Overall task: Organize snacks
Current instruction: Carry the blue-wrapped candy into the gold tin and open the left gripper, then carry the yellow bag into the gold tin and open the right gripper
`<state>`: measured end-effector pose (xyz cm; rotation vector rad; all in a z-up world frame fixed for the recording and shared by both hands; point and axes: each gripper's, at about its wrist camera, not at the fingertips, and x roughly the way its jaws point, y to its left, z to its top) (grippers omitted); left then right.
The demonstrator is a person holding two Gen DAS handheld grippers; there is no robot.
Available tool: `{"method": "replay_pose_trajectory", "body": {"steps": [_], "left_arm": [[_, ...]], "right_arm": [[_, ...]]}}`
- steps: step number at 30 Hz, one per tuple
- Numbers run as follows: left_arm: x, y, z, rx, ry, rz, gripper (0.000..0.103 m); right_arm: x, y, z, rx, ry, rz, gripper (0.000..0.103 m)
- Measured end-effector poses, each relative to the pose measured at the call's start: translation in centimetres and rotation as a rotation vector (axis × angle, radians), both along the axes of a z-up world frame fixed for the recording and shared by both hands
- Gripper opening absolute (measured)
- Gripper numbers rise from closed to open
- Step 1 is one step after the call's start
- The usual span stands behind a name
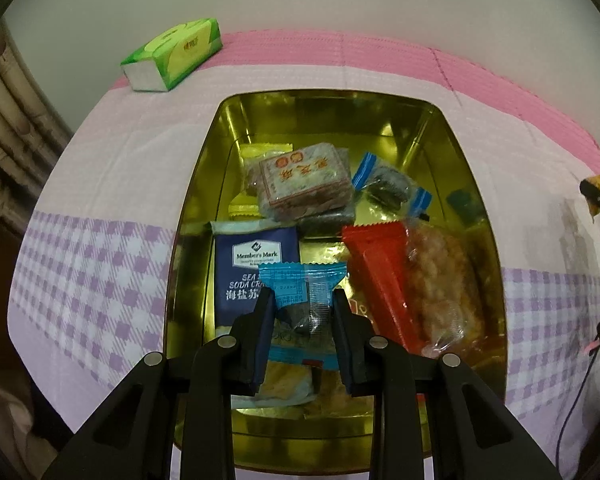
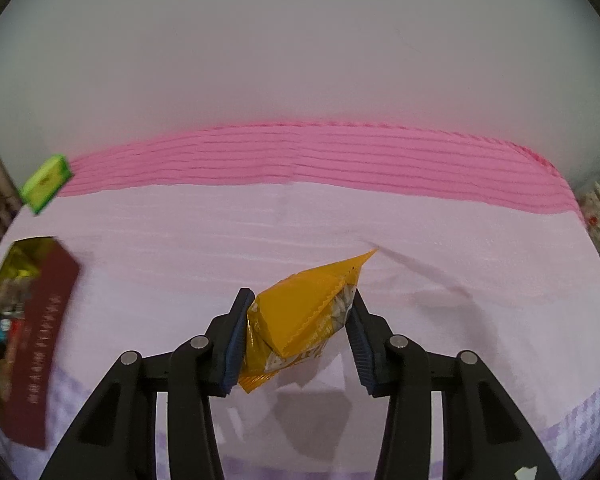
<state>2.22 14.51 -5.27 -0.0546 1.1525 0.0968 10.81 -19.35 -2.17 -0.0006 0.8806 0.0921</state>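
Left wrist view: the left gripper (image 1: 302,312) pinches a blue packet (image 1: 300,280) over the gold tin (image 1: 488,216). Just beyond lie a navy "Member's Mark" soda cracker pack (image 1: 256,256) and a red bar (image 1: 380,272). The right gripper (image 2: 298,312) clamps a yellow seed packet (image 2: 300,316) above open pink cloth (image 2: 220,240).

At the centre left of your left wrist view, the navy packet (image 1: 256,276) reads "Member's Mark", then "SEA", "SODA CRA" and "海盐苏". Other print is illegible.
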Motion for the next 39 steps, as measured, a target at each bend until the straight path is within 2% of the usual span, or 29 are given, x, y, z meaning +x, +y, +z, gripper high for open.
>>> {"method": "replay_pose_trajectory", "body": {"steps": [7,16,18,20,25,32,39], "left_arm": [[-0.1,0.4,0.1,0.010,-0.003,0.015,0.030],[-1.2,1.1,1.6,0.009,-0.035,0.017,0.032],[-1.7,1.4,2.1,0.004,-0.048,0.024,0.035],[-2.3,1.8,2.7,-0.001,-0.067,0.036,0.044],[-4.1,3.2,4.2,0.008,-0.119,0.068,0.051],[-6.0,5.6,4.9,0.037,-0.151,0.138,0.057],[-7.0,6.5,4.6,0.040,-0.129,0.172,0.058]], "right_arm": [[-1.2,7.5,1.7,0.088,-0.003,0.159,0.042],[-2.6,16.1,2.5,0.119,0.008,0.340,0.042],[-2.8,17.4,2.5,0.114,0.012,0.365,0.042],[-2.7,18.9,2.2,0.111,0.018,0.391,0.042],[-3.0,21.9,1.6,0.095,0.037,0.443,0.042],[-3.5,25.3,0.4,0.069,0.066,0.497,0.042],[-3.8,27.2,-1.0,0.042,0.086,0.510,0.043]]}}
